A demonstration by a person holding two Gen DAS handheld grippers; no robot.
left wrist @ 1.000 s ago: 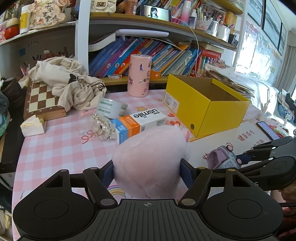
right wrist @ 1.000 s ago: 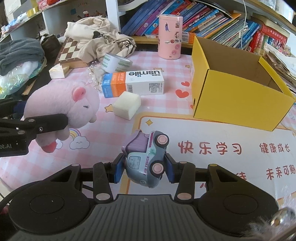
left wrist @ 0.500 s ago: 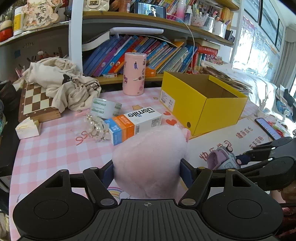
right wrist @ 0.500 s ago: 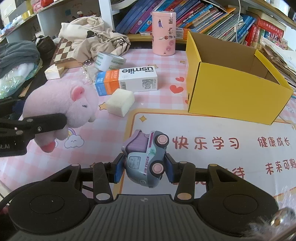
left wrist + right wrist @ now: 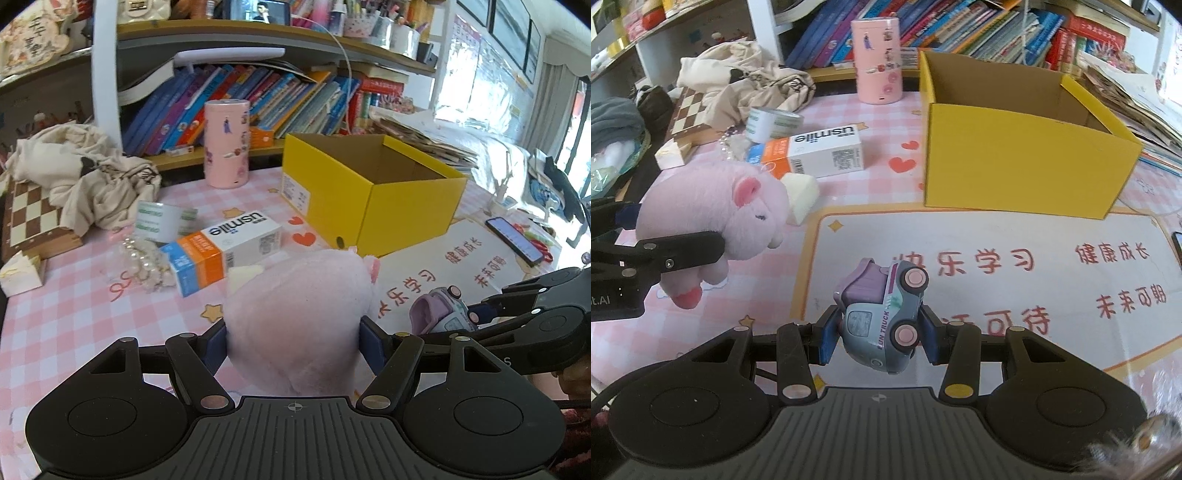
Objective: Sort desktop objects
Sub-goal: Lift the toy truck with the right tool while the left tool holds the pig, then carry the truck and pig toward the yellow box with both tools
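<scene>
My left gripper (image 5: 293,341) is shut on a pink plush pig (image 5: 299,314) and holds it above the pink checked table; the pig also shows in the right wrist view (image 5: 716,218). My right gripper (image 5: 877,334) is shut on a grey-and-purple toy truck (image 5: 882,314), tipped on its side above the white mat; the truck also shows in the left wrist view (image 5: 439,308). An open yellow box (image 5: 1015,162) stands ahead of both grippers; it also shows in the left wrist view (image 5: 373,195) and looks empty.
On the table lie a white and orange usmile carton (image 5: 225,247), a cream sponge block (image 5: 801,194), a tape roll (image 5: 162,219), pearl beads (image 5: 146,264), a pink canister (image 5: 226,144), a chessboard (image 5: 26,221) under cloth (image 5: 85,177), and a phone (image 5: 515,236).
Both grippers have risen and moved forward toward the yellow box, each still holding its toy. The table objects have not moved.
</scene>
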